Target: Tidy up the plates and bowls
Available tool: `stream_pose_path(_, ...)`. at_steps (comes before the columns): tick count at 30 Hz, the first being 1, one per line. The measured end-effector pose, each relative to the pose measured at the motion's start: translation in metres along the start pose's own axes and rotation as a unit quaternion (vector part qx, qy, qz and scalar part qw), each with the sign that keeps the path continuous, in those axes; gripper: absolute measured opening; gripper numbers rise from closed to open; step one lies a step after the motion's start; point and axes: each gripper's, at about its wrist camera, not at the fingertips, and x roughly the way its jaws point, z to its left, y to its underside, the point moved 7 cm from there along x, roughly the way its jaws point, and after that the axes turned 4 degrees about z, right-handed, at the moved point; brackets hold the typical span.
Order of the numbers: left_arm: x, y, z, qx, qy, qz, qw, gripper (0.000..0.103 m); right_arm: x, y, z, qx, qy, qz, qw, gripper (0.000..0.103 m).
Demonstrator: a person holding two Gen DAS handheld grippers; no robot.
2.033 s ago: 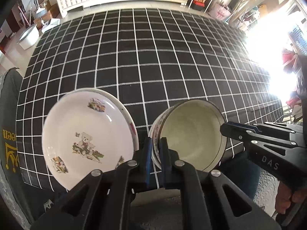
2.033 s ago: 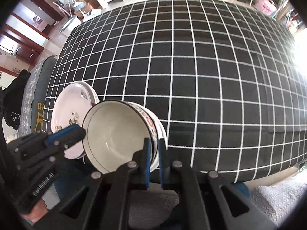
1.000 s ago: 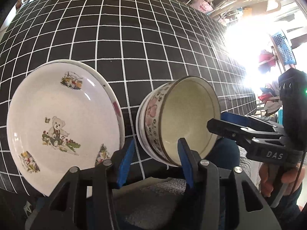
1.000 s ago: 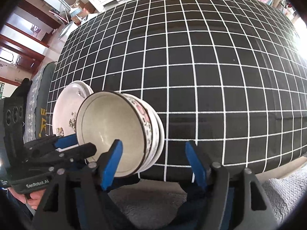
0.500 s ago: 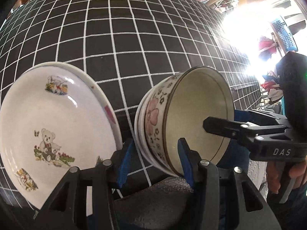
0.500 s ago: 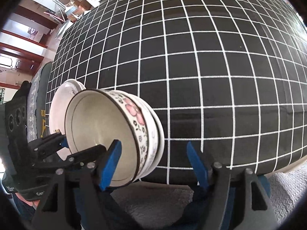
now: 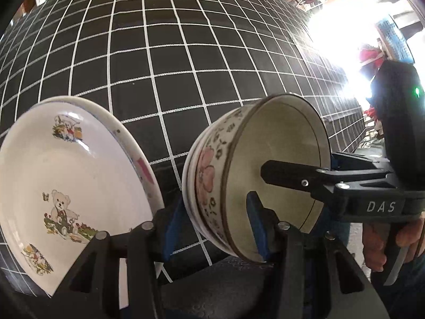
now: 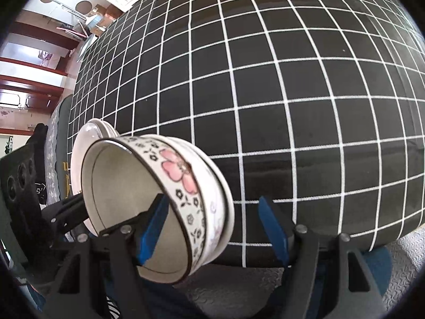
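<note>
On the left, the plates [image 7: 79, 180] sit in a pile on the checked cloth [image 7: 186, 53], near its edge. I count two. Just beside them is the pile of bowls [image 7: 212, 186], three, I think. My left gripper [image 7: 213, 226] is half open, with the bowls' near side between its jaws, not squeezed as far as I can tell. My right gripper [image 8: 215, 226] is wide, one finger inside the top bowl. I am about to grab the bowls. Next I must squeeze gently.
</note>
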Motion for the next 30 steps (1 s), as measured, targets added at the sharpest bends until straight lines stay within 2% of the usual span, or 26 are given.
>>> stream_pose_path(5,0.006,-0.005,-0.014,0.022,-0.04,-0.004,0.999,0.045,0.003,-0.002,0.0,0.003,-0.015,-0.004,1.0,0.074)
stream_pose_path(6,0.008,-0.007,-0.016,0.023,-0.042,-0.006,0.9988,0.046,0.002,-0.002,-0.001,0.005,-0.016,-0.009,1.0,0.07)
stream_pose_path(10,0.012,-0.014,-0.027,0.021,-0.044,-0.007,0.9988,0.049,0.001,-0.005,0.002,0.01,-0.039,-0.009,0.999,0.06)
stream_pose_path(17,0.022,-0.032,-0.039,0.003,-0.028,-0.009,0.9996,0.049,-0.001,-0.005,-0.003,0.007,-0.036,-0.009,0.999,0.059)
stream_pose_path(23,0.026,-0.035,-0.046,-0.001,-0.024,-0.016,0.9996,0.049,-0.006,-0.006,-0.014,0.02,-0.044,-0.019,0.999,0.058)
stream_pose_path(27,0.028,-0.034,-0.048,0.0,-0.03,-0.018,0.9994,0.049,-0.005,-0.006,-0.021,0.035,-0.071,-0.014,0.997,0.058)
stream_pose_path(30,0.031,-0.034,-0.046,-0.013,-0.024,-0.024,0.9993,0.049,-0.005,-0.005,-0.022,0.032,-0.074,-0.015,0.997,0.058)
